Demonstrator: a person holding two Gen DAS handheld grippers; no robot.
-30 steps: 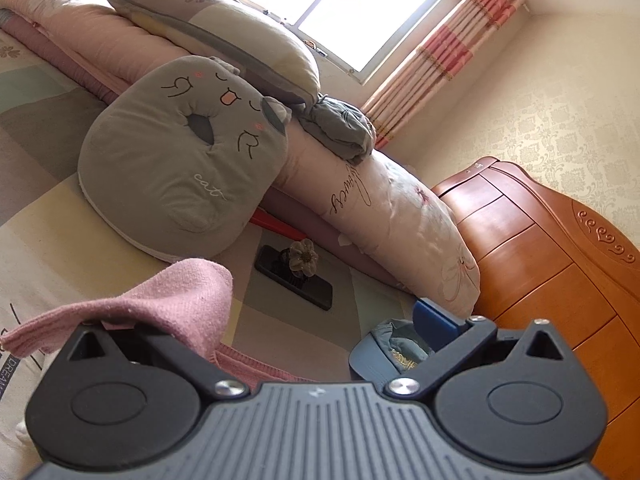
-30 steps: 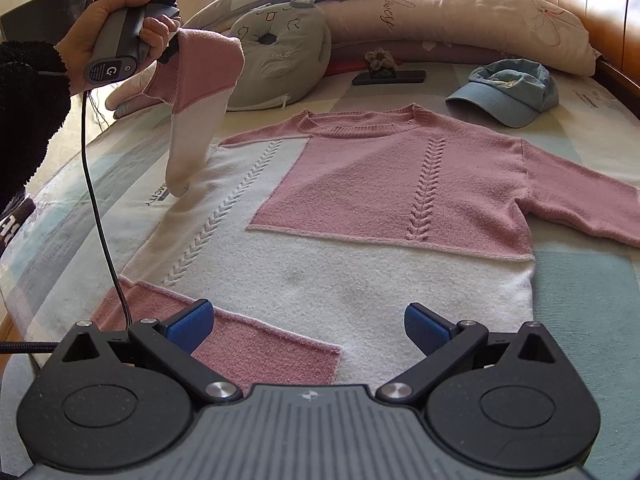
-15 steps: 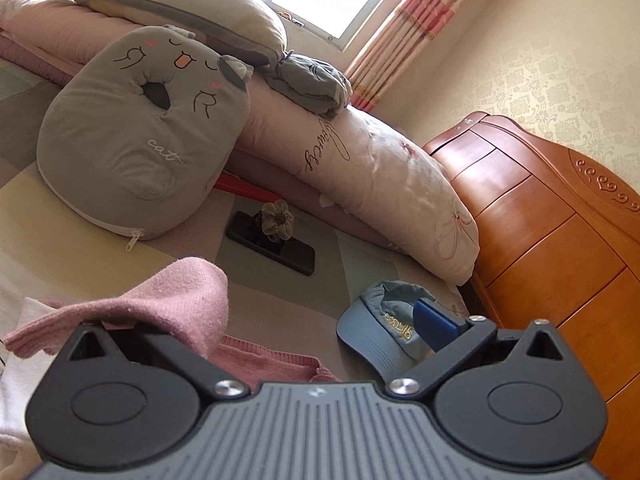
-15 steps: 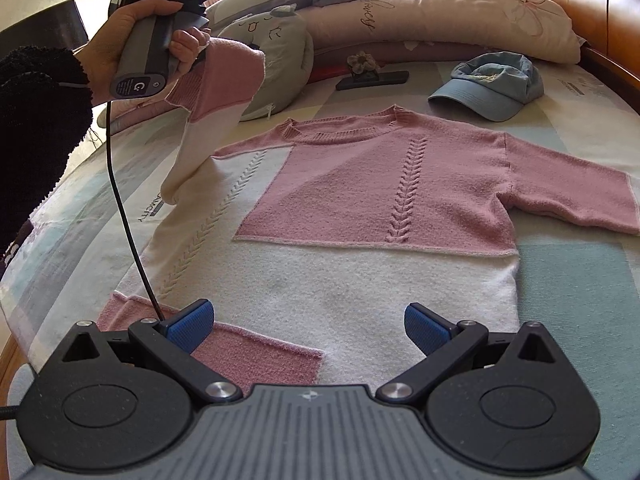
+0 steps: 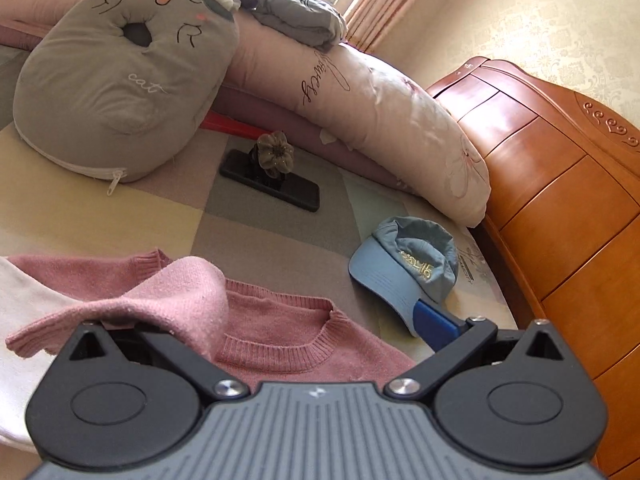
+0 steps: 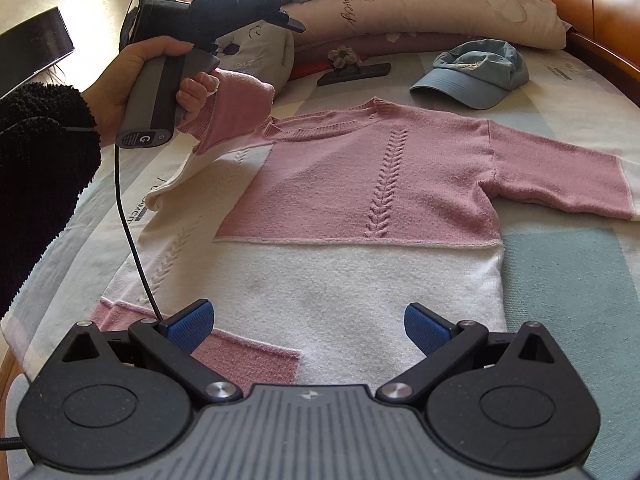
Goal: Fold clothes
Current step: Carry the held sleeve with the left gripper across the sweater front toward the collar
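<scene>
A pink and white knit sweater [image 6: 360, 208] lies front-up on the bed, its right sleeve [image 6: 560, 184] spread out flat. Its left sleeve [image 6: 236, 108] is lifted and draped over the left finger of my left gripper [image 5: 280, 316], which hovers above the collar [image 5: 280, 344]. The left gripper's jaws stand wide apart; only the blue right fingertip [image 5: 434, 324] shows, the left one is hidden under the cloth. In the right wrist view the left gripper's body [image 6: 192, 40] is held in a hand. My right gripper [image 6: 308, 324] is open and empty over the sweater's white hem.
A blue cap [image 6: 476, 76] lies beyond the right shoulder, also in the left wrist view [image 5: 408, 268]. A black phone with a flower grip [image 5: 272, 176], a grey cat cushion [image 5: 120, 68] and long pillows [image 5: 380, 112] lie at the head. A wooden headboard [image 5: 560, 200] stands right.
My left gripper has carried the lifted sleeve rightwards and down, from beside the bed's left edge to over the sweater's collar. The right gripper has barely moved.
</scene>
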